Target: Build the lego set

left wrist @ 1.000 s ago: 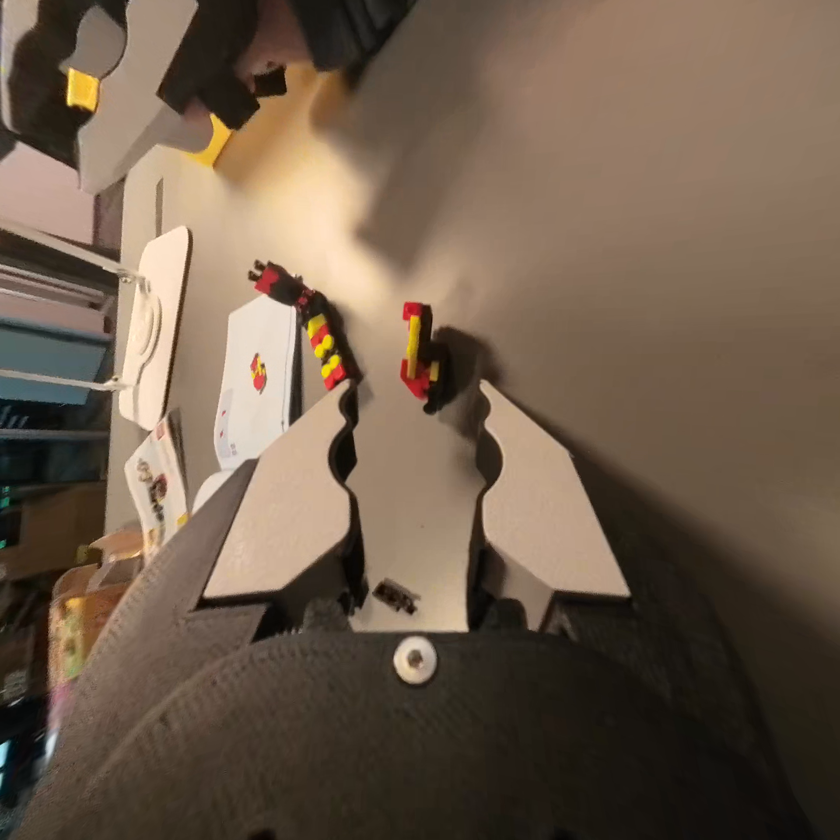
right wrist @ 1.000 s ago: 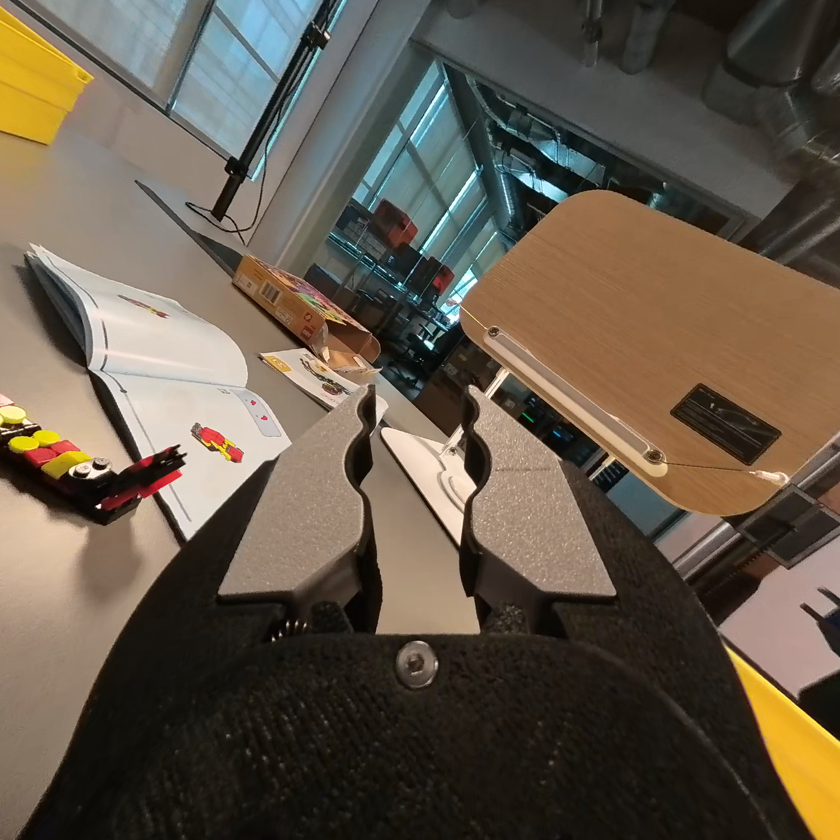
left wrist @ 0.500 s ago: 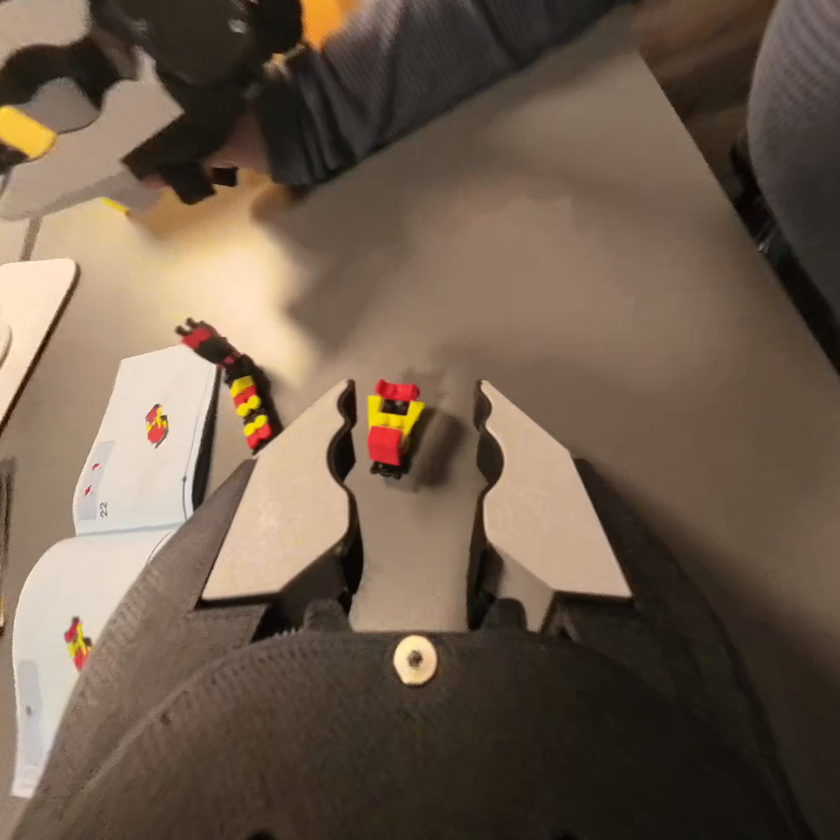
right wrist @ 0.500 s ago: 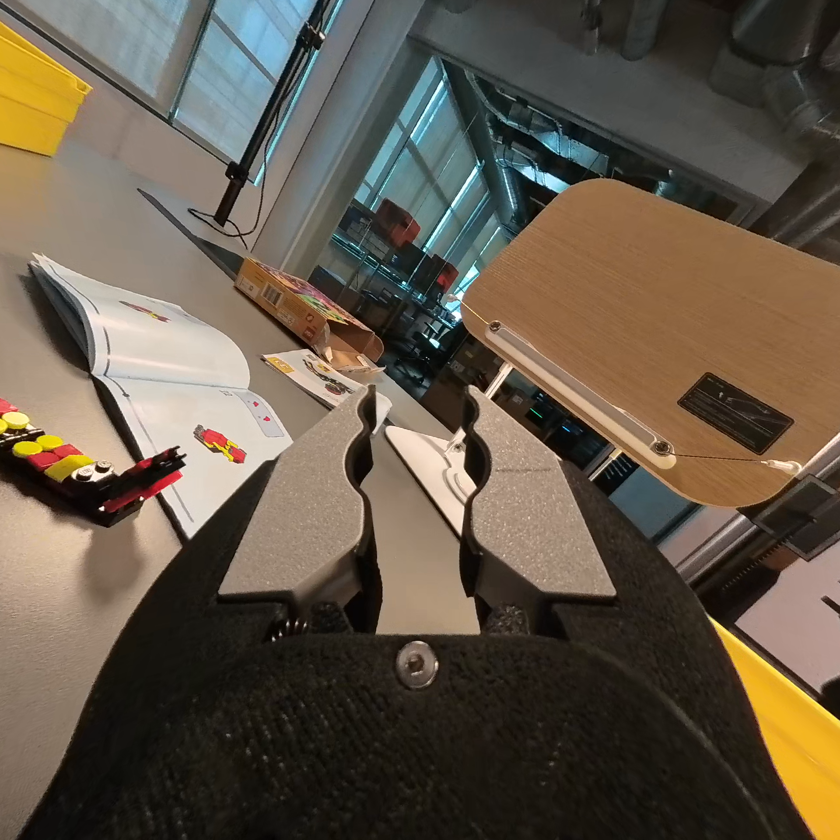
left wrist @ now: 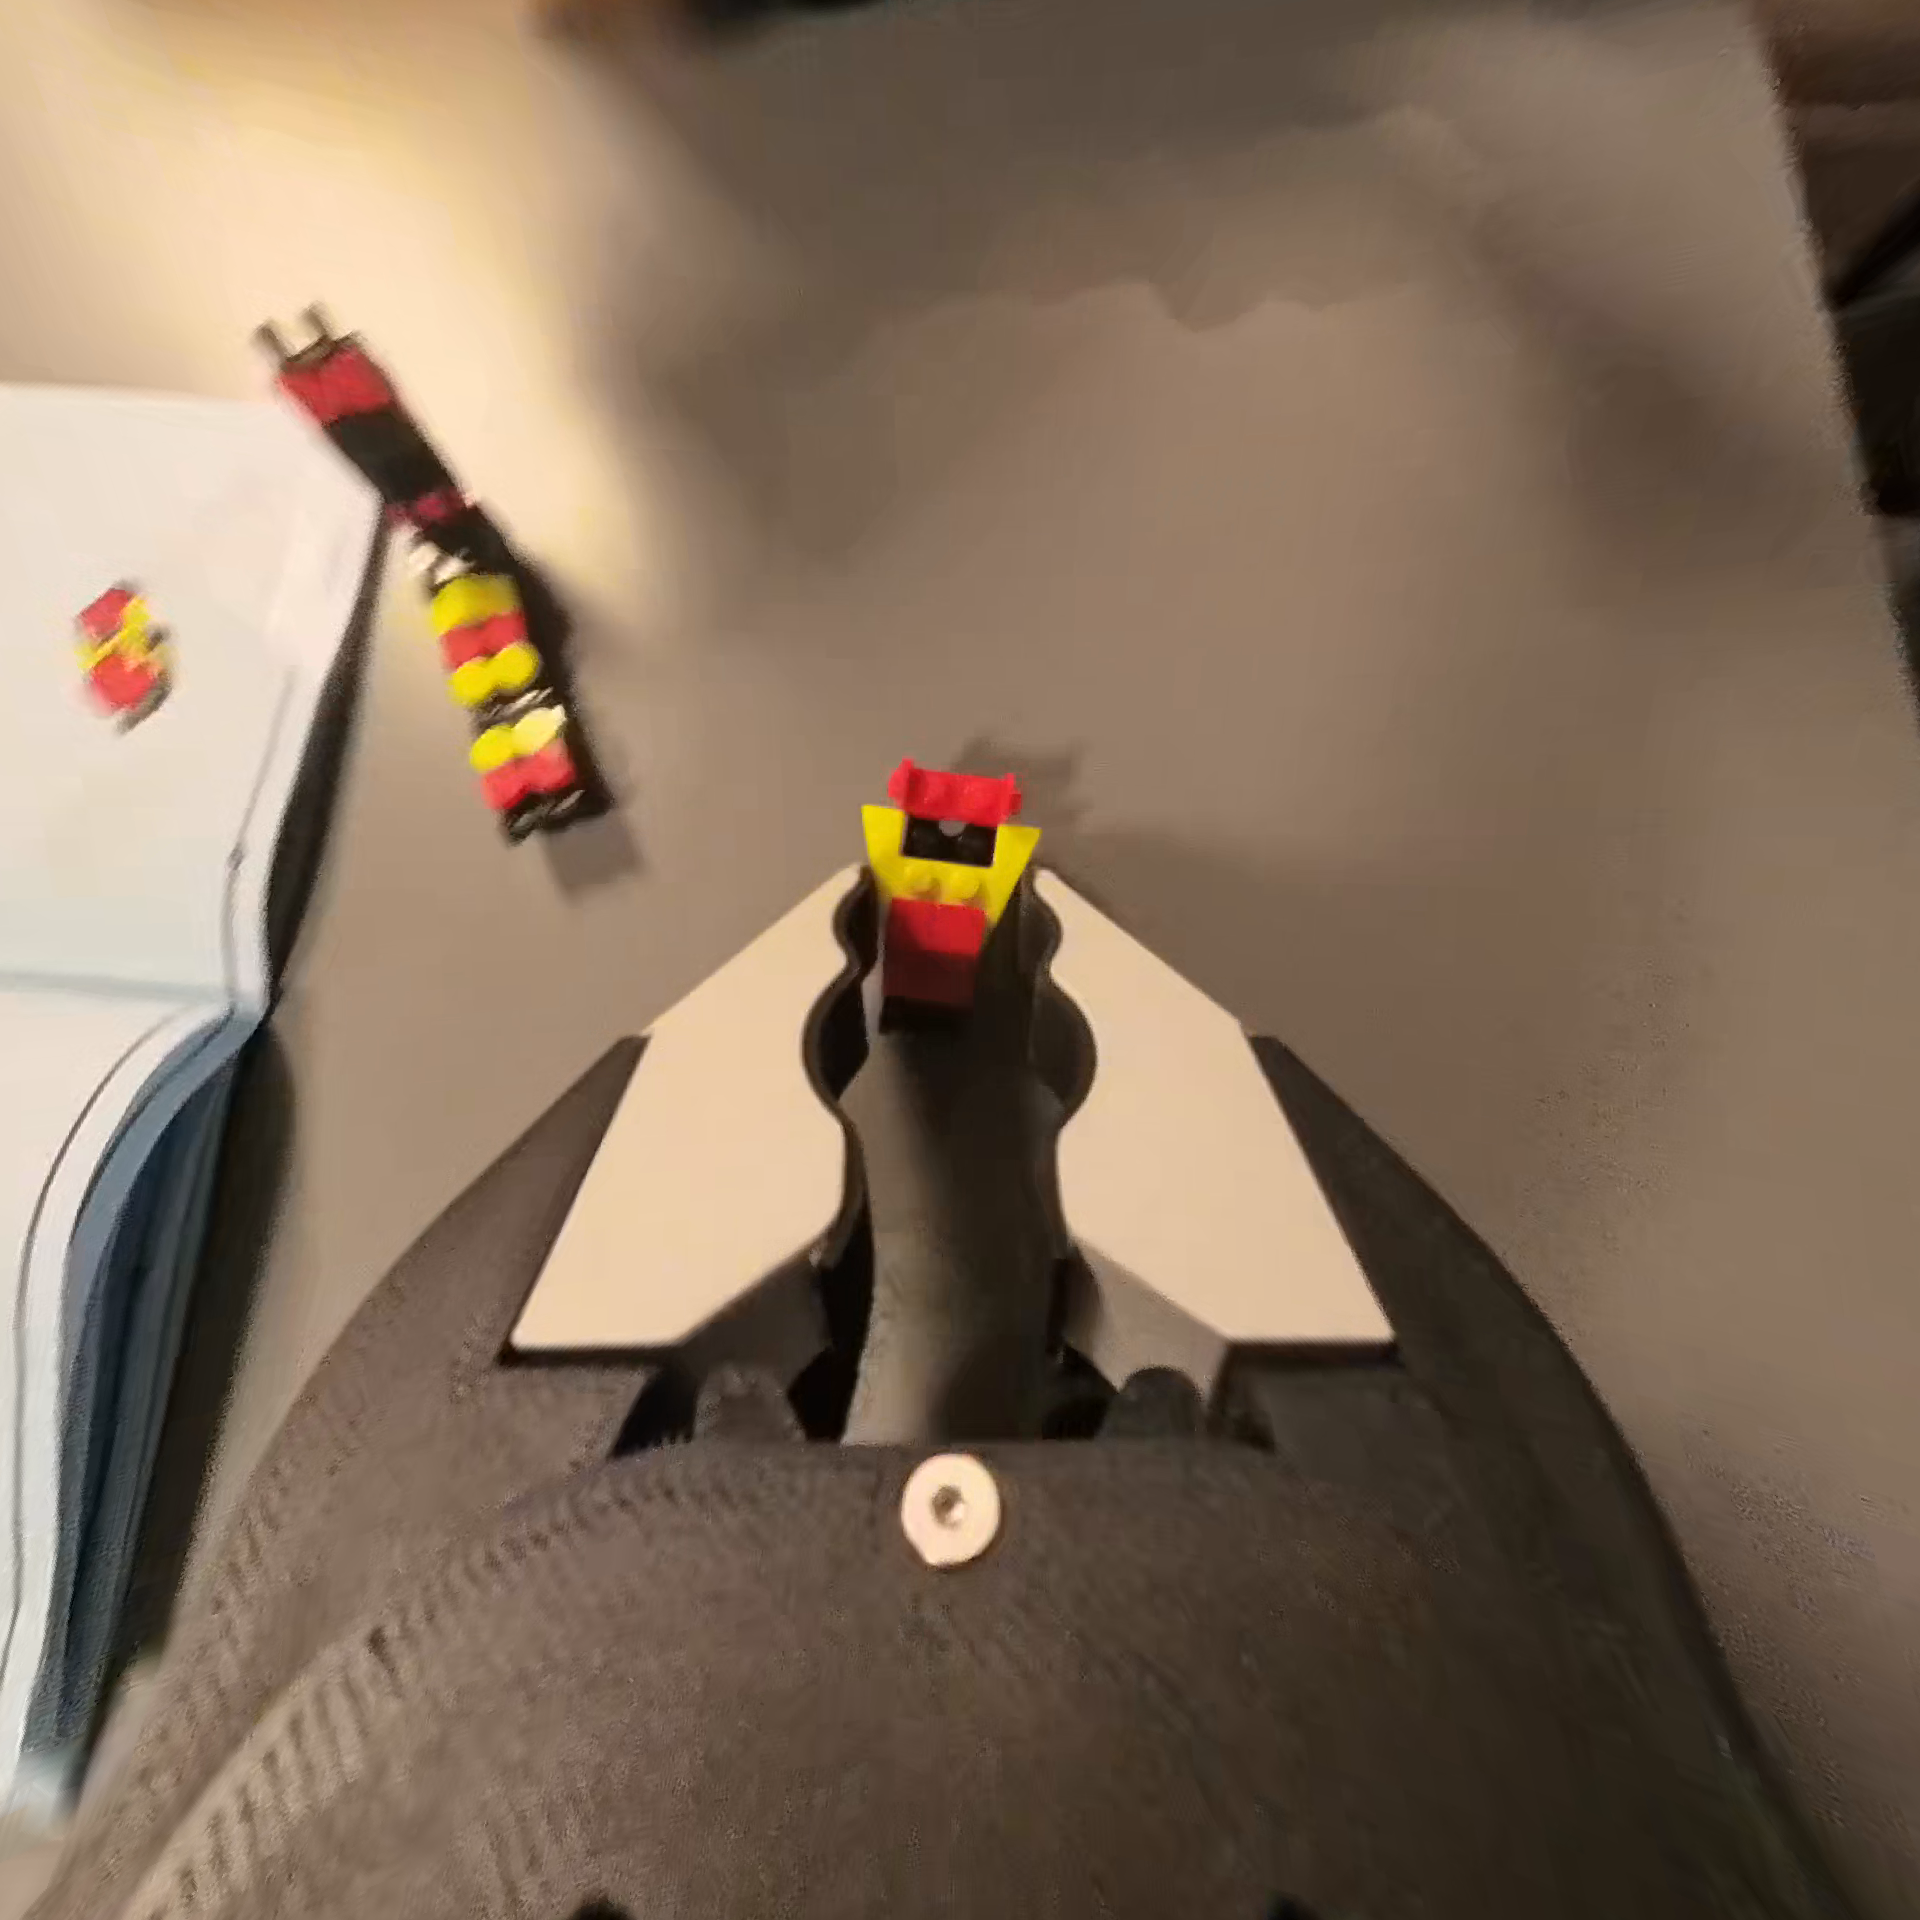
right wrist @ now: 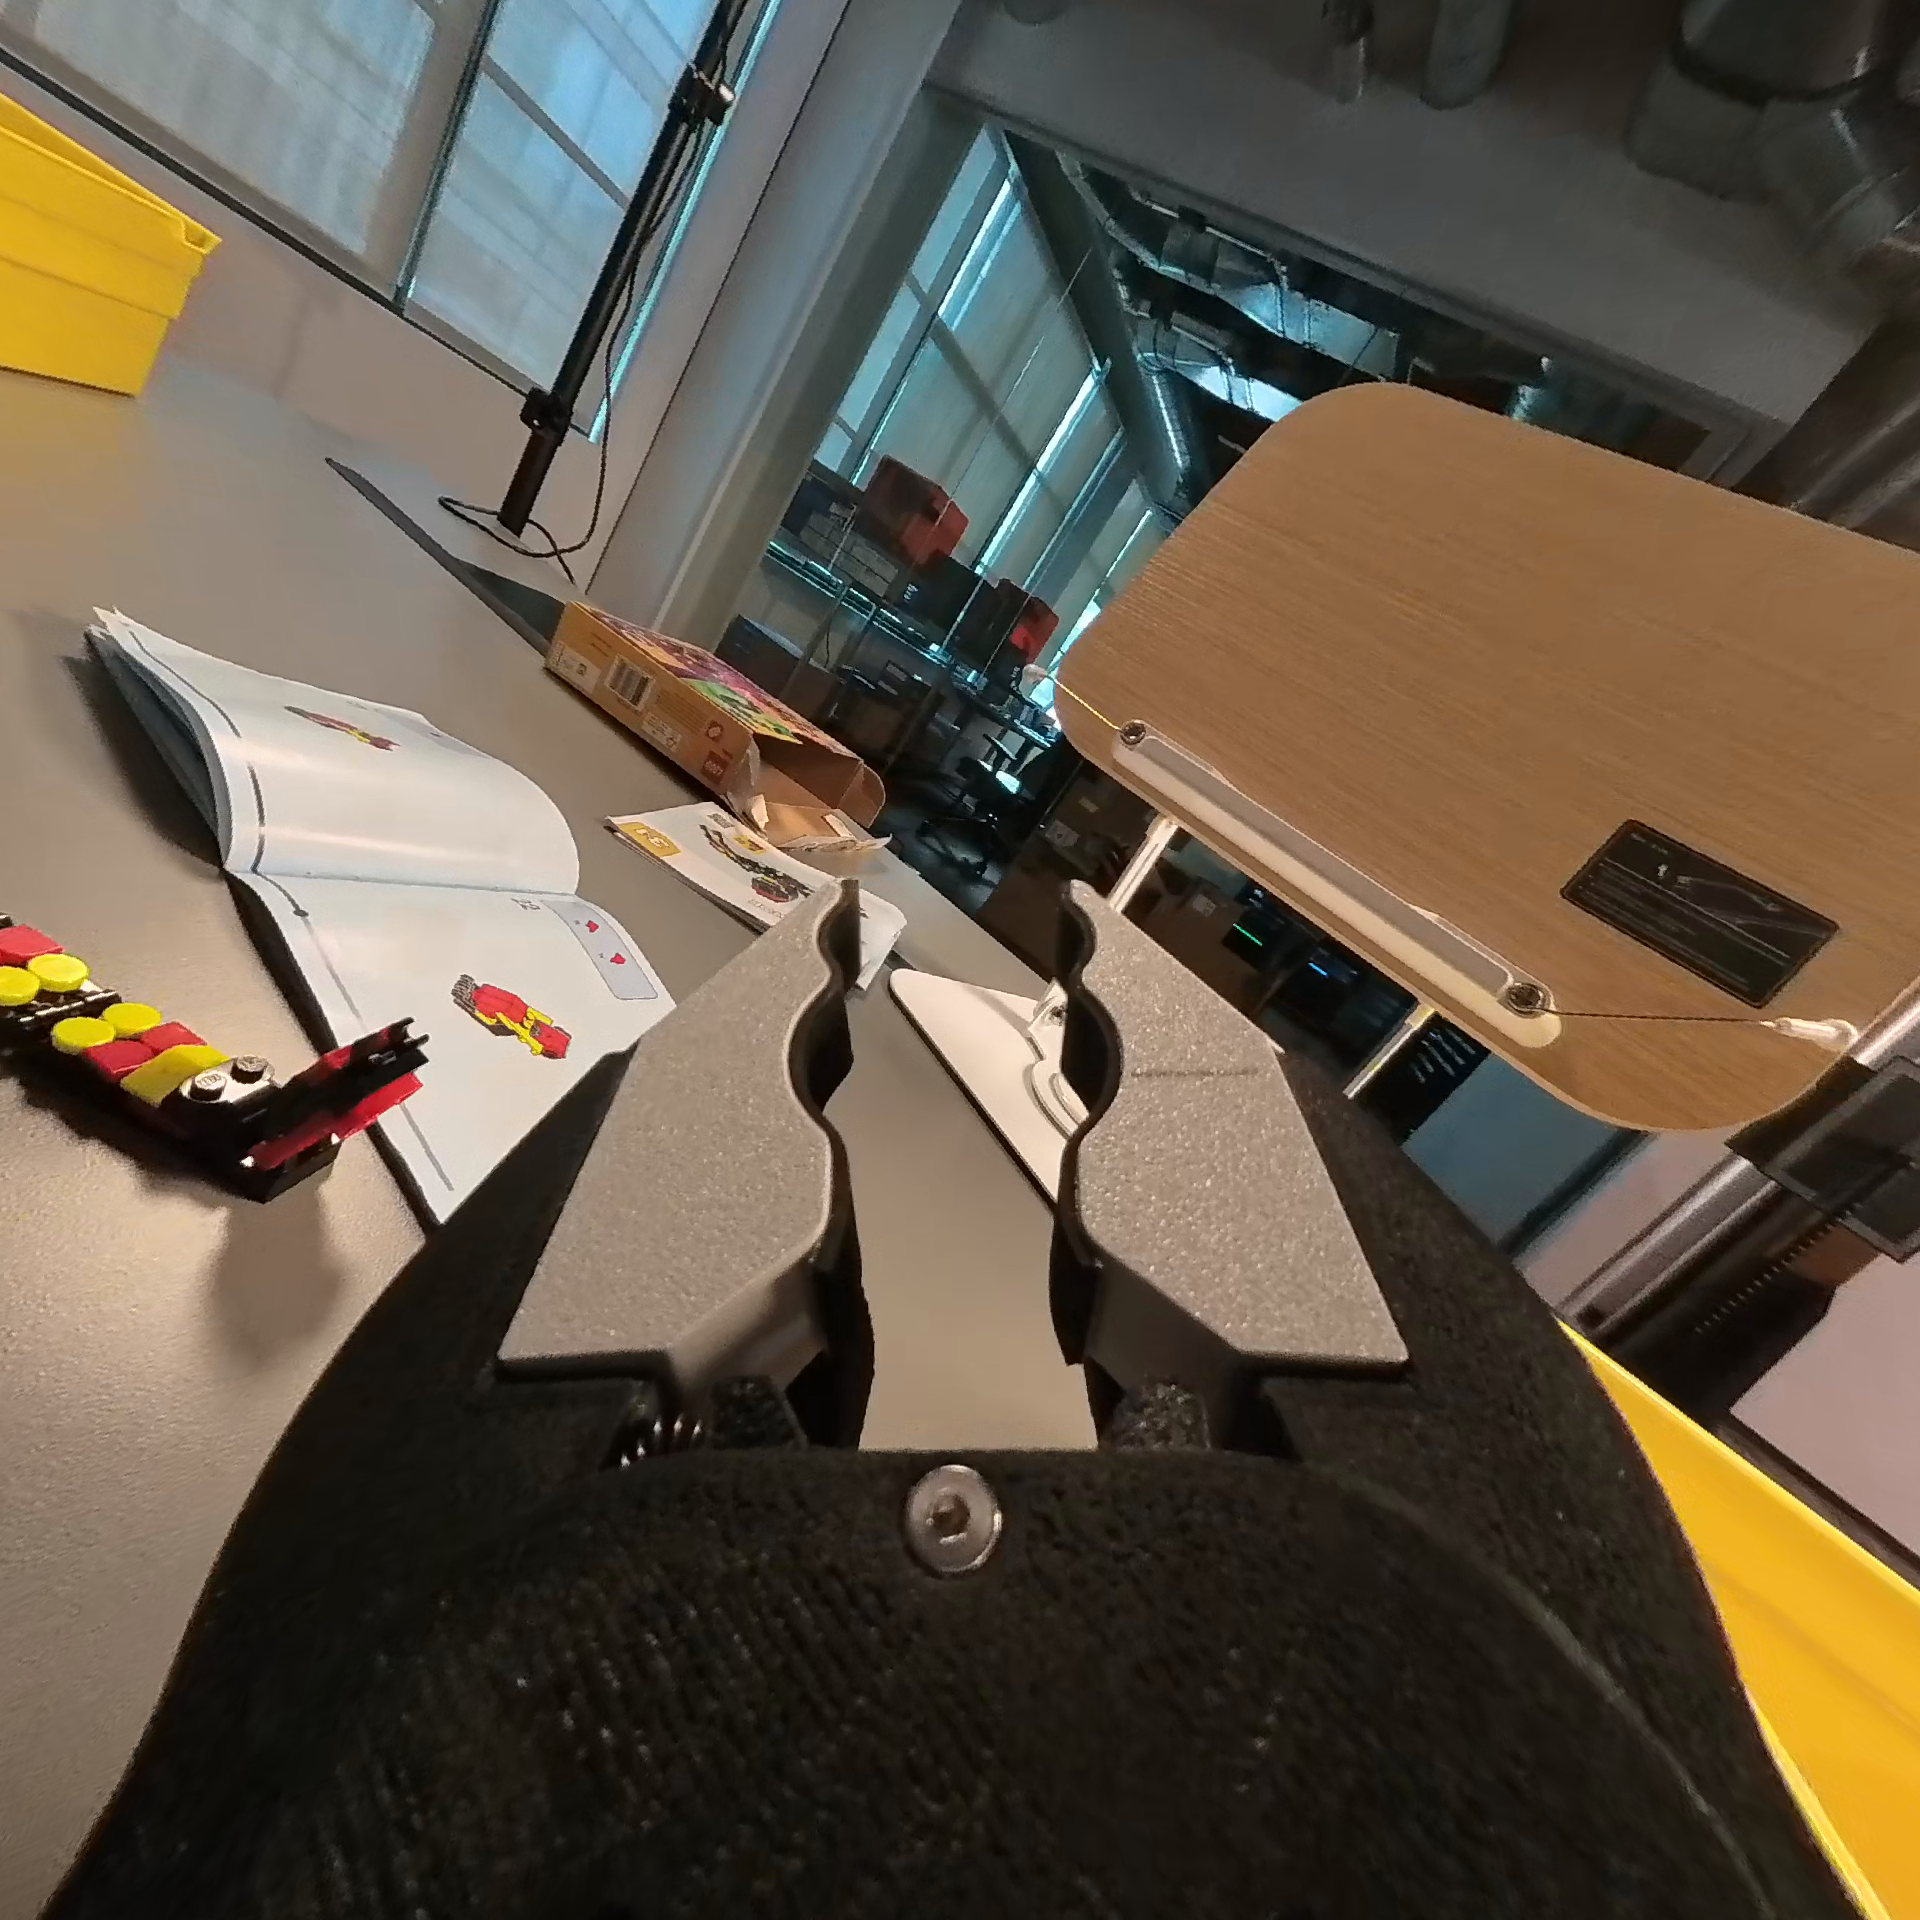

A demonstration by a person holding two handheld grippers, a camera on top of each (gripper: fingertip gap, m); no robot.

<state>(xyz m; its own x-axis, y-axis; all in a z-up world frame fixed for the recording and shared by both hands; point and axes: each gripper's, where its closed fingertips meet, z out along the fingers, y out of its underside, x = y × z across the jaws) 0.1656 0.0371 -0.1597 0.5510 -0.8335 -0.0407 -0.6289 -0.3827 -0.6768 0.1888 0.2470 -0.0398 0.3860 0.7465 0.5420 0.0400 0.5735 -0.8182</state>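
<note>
A small red, yellow and black lego assembly [left wrist: 940, 904] sits between the fingertips of my left gripper [left wrist: 948, 894]. The jaws have closed against its sides, just above the grey table [left wrist: 1351, 623]. A long black strip with red and yellow pieces [left wrist: 468, 623] lies on the table to the left, beside the open instruction booklet [left wrist: 135, 831]. In the right wrist view the same strip [right wrist: 156, 1049] lies at the left, next to the booklet [right wrist: 416, 862]. My right gripper [right wrist: 956, 914] is open and empty, low over the table and pointing away from the strip.
A torn orange lego box [right wrist: 707, 717] and a leaflet [right wrist: 748, 873] lie beyond the booklet. A wooden board on a white base [right wrist: 1507, 748] stands at the right. Yellow bins sit at far left [right wrist: 83, 260] and near right [right wrist: 1818, 1610]. A black stand pole [right wrist: 582, 343] rises behind. Tip to tip, the grippers are about 25 cm apart.
My left gripper swung over the small assembly, moved down onto it and narrowed its jaws around it. The right gripper has hardly moved and stays open.
</note>
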